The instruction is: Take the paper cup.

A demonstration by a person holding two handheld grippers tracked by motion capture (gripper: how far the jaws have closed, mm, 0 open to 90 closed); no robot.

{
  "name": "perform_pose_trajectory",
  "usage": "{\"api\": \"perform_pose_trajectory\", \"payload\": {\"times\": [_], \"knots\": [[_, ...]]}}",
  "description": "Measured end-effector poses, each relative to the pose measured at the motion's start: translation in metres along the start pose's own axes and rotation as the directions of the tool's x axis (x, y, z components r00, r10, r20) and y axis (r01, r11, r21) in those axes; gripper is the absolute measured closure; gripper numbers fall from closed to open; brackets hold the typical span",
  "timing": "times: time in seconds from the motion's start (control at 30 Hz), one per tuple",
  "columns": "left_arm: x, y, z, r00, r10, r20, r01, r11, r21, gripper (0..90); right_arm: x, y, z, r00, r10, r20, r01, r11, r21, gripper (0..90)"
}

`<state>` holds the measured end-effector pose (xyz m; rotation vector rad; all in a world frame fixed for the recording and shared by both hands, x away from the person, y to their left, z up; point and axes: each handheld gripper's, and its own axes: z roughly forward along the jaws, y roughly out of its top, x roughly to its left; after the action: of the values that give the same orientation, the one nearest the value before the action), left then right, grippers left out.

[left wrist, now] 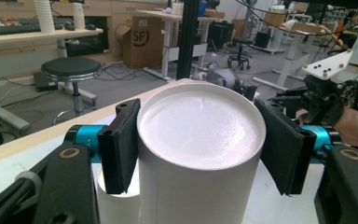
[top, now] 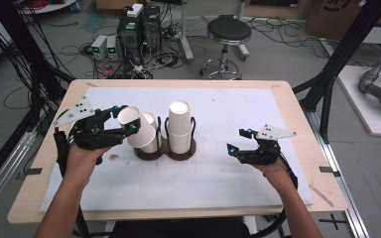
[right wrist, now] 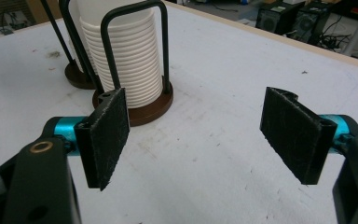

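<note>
Left gripper (top: 124, 120): closed on a single white paper cup (top: 128, 117), pads pressed against its sides near the base. In the left gripper view the same cup (left wrist: 200, 128) sits between the two black jaws, its flat bottom turned toward the camera. The cup is tilted and lifted, above the left stack of cups (top: 148, 134), toward the left side of the desk (top: 218, 178).

Cup holder (top: 164, 148): dark brown, two round bases with black wire loops, near the middle of the desk, slightly left. Left bay holds the left stack; right bay holds a taller stack of white cups (top: 179, 126), upright. In the right gripper view this ribbed stack (right wrist: 121, 60) stands inside its wire loop on the brown base.

Right gripper (top: 239, 140): jaws wide apart, nothing between them, held over bare white desk surface, well apart from the holder, toward the right edge.

Beyond the far edge: a black stool (top: 228, 32) and computer towers (top: 139, 29) on the floor.
</note>
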<state>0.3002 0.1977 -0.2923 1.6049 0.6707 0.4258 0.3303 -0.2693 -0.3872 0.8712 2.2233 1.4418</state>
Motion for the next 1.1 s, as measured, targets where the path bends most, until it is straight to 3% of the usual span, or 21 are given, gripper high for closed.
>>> {"api": "perform_pose_trajectory", "payload": {"times": [0.2, 0.23, 0.67, 1.1], "knots": [[-0.003, 0.000, 0.000, 0.9996, 0.004, 0.029, -0.005, 0.9998, 0.021, 35.0, -0.001, 0.002, -0.002, 0.9999, -0.010, 0.010, 0.010, 1.000, -0.002, 24.4], [-0.006, 0.000, 0.000, 0.9992, 0.006, 0.040, -0.007, 0.9997, 0.022, 35.0, -0.001, 0.004, -0.002, 0.9995, -0.030, 0.013, 0.030, 1.000, 0.005, 23.7], [-0.017, -0.006, 0.014, 0.9965, 0.043, 0.072, -0.046, 0.9976, 0.051, 35.0, -0.003, 0.004, -0.004, 0.9998, -0.020, -0.002, 0.020, 1.000, -0.008, 21.6], [-0.026, -0.016, 0.025, 0.9950, 0.039, 0.092, -0.044, 0.9976, 0.053, 34.9, 0.000, 0.004, 0.000, 0.9994, -0.030, -0.019, 0.030, 1.000, -0.011, 21.5]]}}
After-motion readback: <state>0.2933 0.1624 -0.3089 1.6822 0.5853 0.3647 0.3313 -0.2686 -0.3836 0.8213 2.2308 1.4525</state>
